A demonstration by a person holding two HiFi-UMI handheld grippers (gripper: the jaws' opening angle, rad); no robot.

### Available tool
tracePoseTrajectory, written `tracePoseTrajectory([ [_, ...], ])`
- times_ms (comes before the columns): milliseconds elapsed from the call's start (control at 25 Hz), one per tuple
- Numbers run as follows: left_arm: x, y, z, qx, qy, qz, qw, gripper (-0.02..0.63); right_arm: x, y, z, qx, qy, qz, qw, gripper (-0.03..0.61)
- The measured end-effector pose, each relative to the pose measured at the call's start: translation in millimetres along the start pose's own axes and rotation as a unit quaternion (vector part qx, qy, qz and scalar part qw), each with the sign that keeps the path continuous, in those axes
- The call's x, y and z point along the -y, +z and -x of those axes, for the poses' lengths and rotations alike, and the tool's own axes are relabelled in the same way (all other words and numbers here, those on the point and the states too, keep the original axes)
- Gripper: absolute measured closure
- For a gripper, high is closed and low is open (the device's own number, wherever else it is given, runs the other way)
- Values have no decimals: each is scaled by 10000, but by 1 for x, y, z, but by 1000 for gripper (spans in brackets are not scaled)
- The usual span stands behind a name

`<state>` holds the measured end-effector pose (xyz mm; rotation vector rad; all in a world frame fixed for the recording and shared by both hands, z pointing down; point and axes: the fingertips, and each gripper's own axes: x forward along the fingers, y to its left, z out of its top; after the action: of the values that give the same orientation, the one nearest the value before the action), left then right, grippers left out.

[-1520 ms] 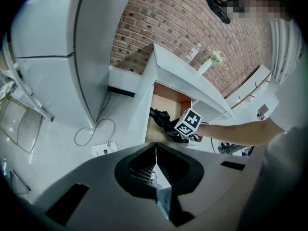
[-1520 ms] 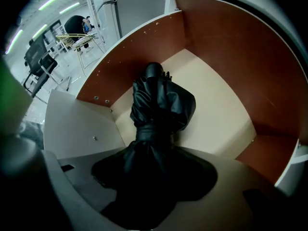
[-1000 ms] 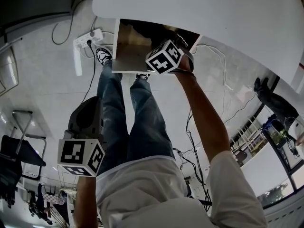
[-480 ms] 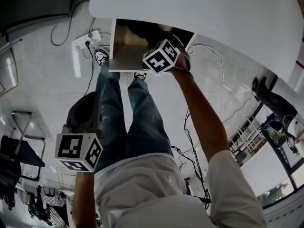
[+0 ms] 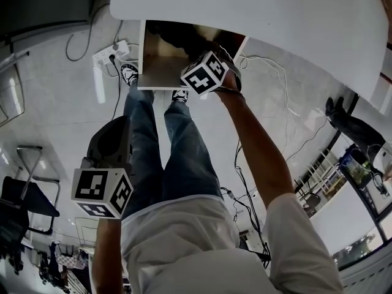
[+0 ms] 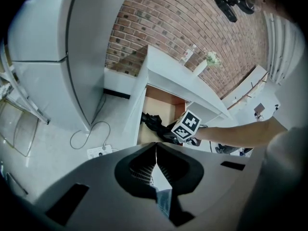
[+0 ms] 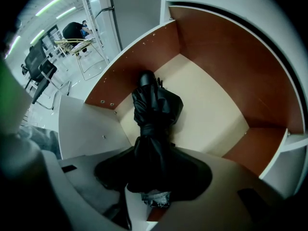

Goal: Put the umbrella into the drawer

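Observation:
A black folded umbrella (image 7: 154,114) lies in the open wooden drawer (image 7: 231,66) under the white desk. Its far end rests on the drawer floor and its near end rises between the jaws of my right gripper (image 7: 154,177). That gripper points straight down into the drawer (image 5: 156,86), and its jaws have just been closing around the umbrella; they still stand wide, with no clear press on the fabric. In the head view the right gripper (image 5: 208,57) hangs over the umbrella (image 5: 184,38). My left gripper (image 6: 156,150) is shut and empty, held low at the left (image 5: 113,141), well away from the drawer (image 6: 163,100).
The white desk top (image 5: 257,11) juts out above the drawer. A power strip (image 5: 113,49) and loose cables (image 5: 269,66) lie on the floor, with the person's legs (image 5: 165,152) standing in front. Chairs (image 5: 24,195) are at the left, and a grey cabinet (image 6: 48,57) stands before a brick wall (image 6: 192,28).
The head view has drifted slightly, so the drawer and right gripper sit a little further left. Both grippers keep their places.

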<state>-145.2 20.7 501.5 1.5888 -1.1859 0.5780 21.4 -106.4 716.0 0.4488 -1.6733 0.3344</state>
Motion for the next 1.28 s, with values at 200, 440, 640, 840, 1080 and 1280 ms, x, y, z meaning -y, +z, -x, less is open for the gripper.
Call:
tracePoseTrajectory([
  [200, 12, -2, 0, -13, -112, -75, 9999, 595, -3, -3, 6, 52, 5, -144, 9999, 389],
  [440, 23, 0, 2, -19, -205, -123, 9997, 595, -4, -9, 9, 128, -57, -315, 9994, 420],
  [640, 26, 1, 6, -22, -214, -180, 9996, 595, -8, -7, 15, 247, -42, -527, 9983, 481],
  [840, 30, 9, 15, 85, -216, -251, 9994, 595, -8, -10, 27, 309, 30, -868, 9957, 505],
  [1080, 32, 11, 18, 123, -183, -160, 9996, 595, -8, -12, 37, 451, 158, -1166, 9920, 523],
  [1280, 42, 15, 18, 212, -219, -159, 9994, 595, -8, -12, 47, 579, 244, -1375, 9885, 532],
])
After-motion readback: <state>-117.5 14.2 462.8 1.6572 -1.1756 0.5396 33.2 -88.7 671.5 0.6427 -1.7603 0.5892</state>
